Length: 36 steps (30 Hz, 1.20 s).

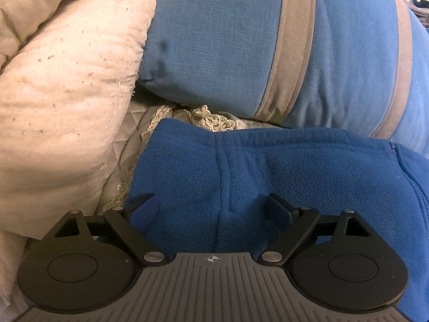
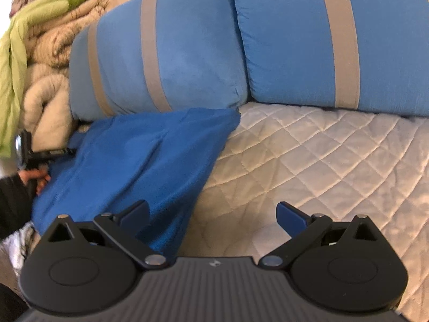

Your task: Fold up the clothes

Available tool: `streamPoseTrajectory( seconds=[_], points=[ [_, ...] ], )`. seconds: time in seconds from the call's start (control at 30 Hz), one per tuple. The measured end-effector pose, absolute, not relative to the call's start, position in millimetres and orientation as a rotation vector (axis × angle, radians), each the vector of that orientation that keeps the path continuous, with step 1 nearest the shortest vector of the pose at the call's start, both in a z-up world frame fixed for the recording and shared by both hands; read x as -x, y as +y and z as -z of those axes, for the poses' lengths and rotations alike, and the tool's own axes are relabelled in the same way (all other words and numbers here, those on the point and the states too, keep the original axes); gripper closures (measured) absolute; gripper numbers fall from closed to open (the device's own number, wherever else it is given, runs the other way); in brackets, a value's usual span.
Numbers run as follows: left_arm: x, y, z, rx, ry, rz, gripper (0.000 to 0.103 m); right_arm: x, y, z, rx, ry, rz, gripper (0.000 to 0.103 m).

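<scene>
Nubby blue fleece garment [image 2: 128, 161] lies bunched on the diamond-quilted bed cover [image 2: 321, 161] against striped blue pillows [image 2: 166, 53]; left gripper [image 1: 211, 206] and right gripper [image 2: 211, 214] both gape, released.

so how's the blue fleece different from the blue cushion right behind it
The blue fleece is deep royal blue and fuzzy; the striped cushion is paler with a smoother weave. The fleece is plain, the cushion has beige bands. The fleece lies flat, the cushion stands plump. Both rest on the quilted cover.

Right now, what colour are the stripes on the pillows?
Beige stripes on the blue pillows, clearest in the right wrist view.
</scene>
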<state>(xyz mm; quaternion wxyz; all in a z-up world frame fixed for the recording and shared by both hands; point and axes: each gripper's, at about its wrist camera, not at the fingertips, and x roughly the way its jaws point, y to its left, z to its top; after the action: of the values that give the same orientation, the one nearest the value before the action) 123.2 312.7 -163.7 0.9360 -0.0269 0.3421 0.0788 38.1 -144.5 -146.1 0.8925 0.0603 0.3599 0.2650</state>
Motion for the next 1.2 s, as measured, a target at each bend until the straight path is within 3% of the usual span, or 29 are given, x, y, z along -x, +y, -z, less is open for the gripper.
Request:
streamPoseTrajectory(
  seconds=[0.23,0.57,0.87,1.1,1.2],
  points=[
    [-120.7,301.9,162.2,-0.010,0.675,-0.199,0.013,-33.9,-141.5,145.0,-0.022,0.721,-0.508,0.000],
    [-115.0,240.5,145.9,-0.331,0.704,-0.373,0.013,-26.3,-148.7,141.1,-0.016,0.714,-0.483,0.000],
    [-106.5,176.8,115.9,-0.018,0.616,-0.045,0.013,-22.2,-148.7,142.2,-0.079,0.760,-0.598,0.000],
    [-125.7,135.2,167.6,0.000,0.617,-0.005,0.013,-27.4,-156.3,146.8,-0.176,0.807,-0.610,0.000],
    [-129.2,117.2,199.6,-0.118,0.617,-0.054,0.009,-29.7,-156.7,147.6,-0.216,0.825,-0.641,0.001]
  ],
)
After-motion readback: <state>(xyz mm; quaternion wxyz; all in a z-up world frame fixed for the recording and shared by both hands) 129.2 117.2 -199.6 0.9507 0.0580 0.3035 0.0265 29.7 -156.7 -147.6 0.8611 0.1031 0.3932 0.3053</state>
